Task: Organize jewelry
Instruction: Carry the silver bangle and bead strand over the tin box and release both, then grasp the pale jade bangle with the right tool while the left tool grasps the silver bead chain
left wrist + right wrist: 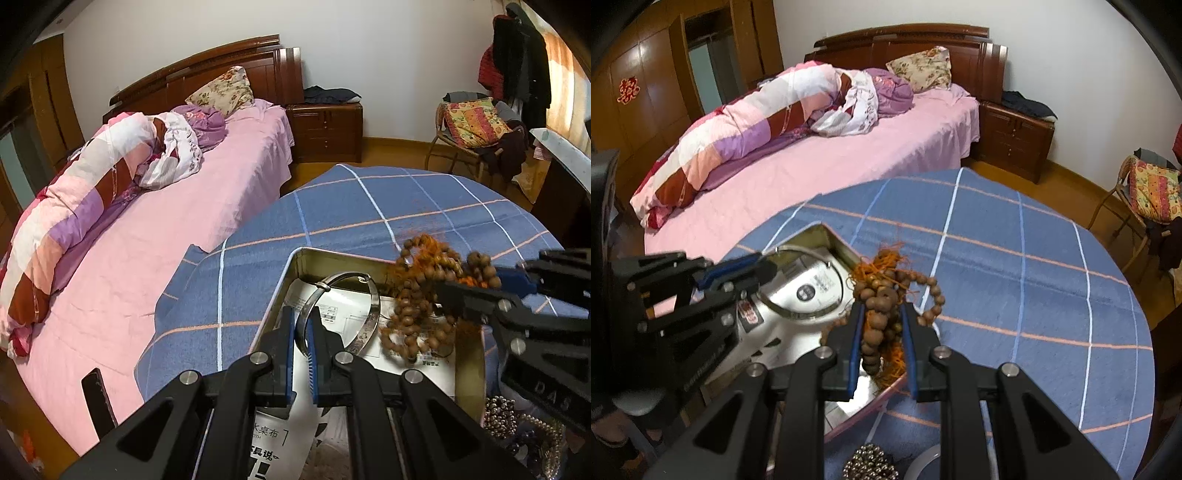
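A metal tin box (pixel 295 266) stands on the blue checked tablecloth. My left gripper (pixel 303 328) is shut on a silver bangle (pixel 371 314) and holds it inside the tin; the bangle also shows in the right wrist view (pixel 798 314). My right gripper (pixel 881 325) is shut on a bunch of brown wooden beads with orange tassel threads (pixel 882 295), hanging over the tin's right edge (pixel 846 251). The beads also show in the left wrist view (pixel 417 295), held by the right gripper (pixel 461 288).
Dark metallic beads (pixel 500 413) and a pearl string (pixel 546 432) lie right of the tin. Printed paper (pixel 402 354) lines the tin. A pink bed (pixel 155 221) is beyond the round table (pixel 1034 266). A chair (pixel 469 129) with clothes stands far right.
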Available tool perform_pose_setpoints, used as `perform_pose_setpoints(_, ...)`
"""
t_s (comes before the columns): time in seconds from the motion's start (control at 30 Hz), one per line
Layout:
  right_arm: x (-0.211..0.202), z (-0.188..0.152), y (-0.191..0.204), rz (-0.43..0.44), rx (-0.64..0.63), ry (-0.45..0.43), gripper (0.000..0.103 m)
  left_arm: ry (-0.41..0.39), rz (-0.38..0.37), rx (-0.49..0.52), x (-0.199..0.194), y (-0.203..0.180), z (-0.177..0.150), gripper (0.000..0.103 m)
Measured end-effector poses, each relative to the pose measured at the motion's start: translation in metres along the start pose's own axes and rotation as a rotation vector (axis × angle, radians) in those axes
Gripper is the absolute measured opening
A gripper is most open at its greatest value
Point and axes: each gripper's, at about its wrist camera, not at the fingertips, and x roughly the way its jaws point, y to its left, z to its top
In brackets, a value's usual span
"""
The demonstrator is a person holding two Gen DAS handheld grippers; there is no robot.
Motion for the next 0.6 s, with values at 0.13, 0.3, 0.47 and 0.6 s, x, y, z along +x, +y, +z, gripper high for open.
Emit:
perform_pose_setpoints(0.13, 0.005, -0.008, 0.0, 0.0, -0.008, 0.033, 0.023, 0.003, -0.003, -0.005, 0.001, 0.001, -0.001, 0.007)
perform_pose_setpoints(0.3, -0.004, -0.012, -0.005, 0.023, 0.012, 0.0, 0.049, -0.003, -0.009, 0.005, -0.005, -0.003, -0.002, 0.025)
perform_pose_setpoints(0.47, -0.024, -0.017, -0.011, 0.017, 0.022, -0.038, 0.069, -0.065, -0.007, -0.012, -0.026, -0.001, -0.003, 0.064)
perform_pose_setpoints(0.6, -0.046, -0.032, -0.029, 0.001, 0.045, -0.051, 0.072, -0.09, 0.005, -0.032, -0.041, 0.004, -0.008, 0.064)
